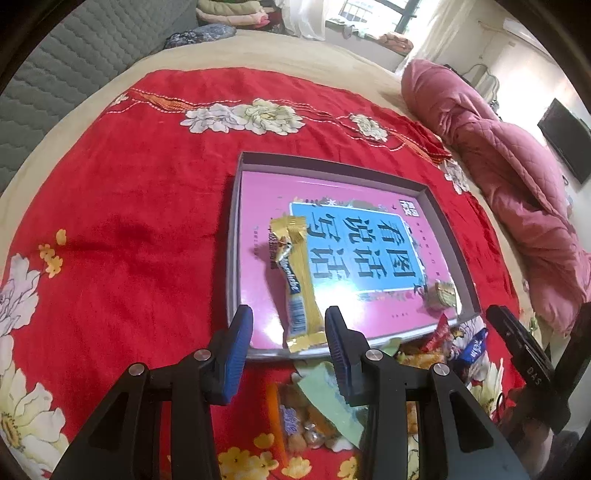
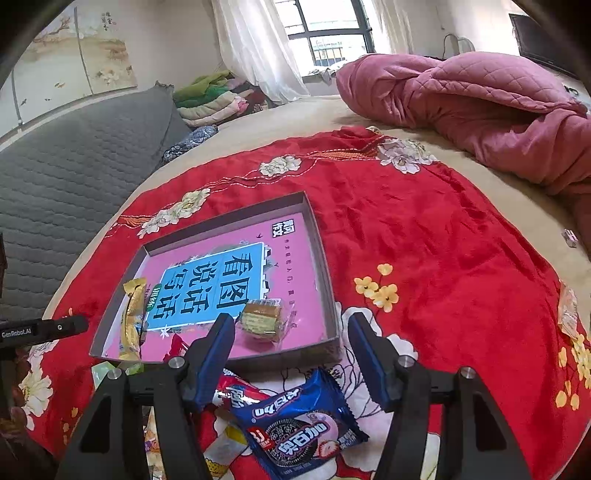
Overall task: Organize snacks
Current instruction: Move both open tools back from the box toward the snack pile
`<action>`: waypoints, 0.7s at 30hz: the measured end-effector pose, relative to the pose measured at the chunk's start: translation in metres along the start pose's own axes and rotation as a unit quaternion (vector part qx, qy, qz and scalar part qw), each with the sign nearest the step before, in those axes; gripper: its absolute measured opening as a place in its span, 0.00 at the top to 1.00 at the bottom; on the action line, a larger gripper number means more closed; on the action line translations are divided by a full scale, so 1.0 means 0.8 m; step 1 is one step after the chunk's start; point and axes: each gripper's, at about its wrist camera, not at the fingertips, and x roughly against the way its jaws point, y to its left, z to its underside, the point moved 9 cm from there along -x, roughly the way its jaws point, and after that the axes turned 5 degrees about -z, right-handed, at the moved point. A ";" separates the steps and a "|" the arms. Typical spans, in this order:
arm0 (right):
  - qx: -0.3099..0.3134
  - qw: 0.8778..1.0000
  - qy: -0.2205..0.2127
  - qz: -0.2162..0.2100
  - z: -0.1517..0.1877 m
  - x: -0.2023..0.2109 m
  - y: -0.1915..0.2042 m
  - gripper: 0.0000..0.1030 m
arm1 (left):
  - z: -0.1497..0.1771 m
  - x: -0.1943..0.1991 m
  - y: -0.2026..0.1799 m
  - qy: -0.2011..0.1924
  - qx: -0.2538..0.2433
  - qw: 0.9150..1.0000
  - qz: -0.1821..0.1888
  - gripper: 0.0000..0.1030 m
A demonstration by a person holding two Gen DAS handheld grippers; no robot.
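Two snacks lie in the box (image 2: pixel 328 280); both my hand-held grippers gape empty, right hand-held gripper (image 2: pixel 291 354) next takes the cookie packet (image 2: pixel 299 424).

Bedroom, daylight through black-framed window (image 2: pixel 328 35) with sheer white curtains (image 2: pixel 255 48). Beige bed (image 2: pixel 295 114) under red floral-embroidered cloth (image 2: pixel 424 229); crumpled pink quilted duvet (image 2: pixel 480 99) at far side. Grey quilted padded headboard (image 2: pixel 74 166), folded pastel blankets (image 2: pixel 214 98), black wall-mounted television (image 1: pixel 565 146).
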 end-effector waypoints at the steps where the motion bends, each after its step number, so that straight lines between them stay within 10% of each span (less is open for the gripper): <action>1: -0.001 1.000 0.000 0.002 0.001 0.001 -0.001 0.38 | 0.001 0.001 -0.003 0.000 -0.002 1.000 0.003 0.57; 21: 0.033 0.999 0.029 0.007 0.016 0.026 0.014 0.25 | 0.056 0.021 -0.045 0.027 -0.051 0.998 0.018 0.49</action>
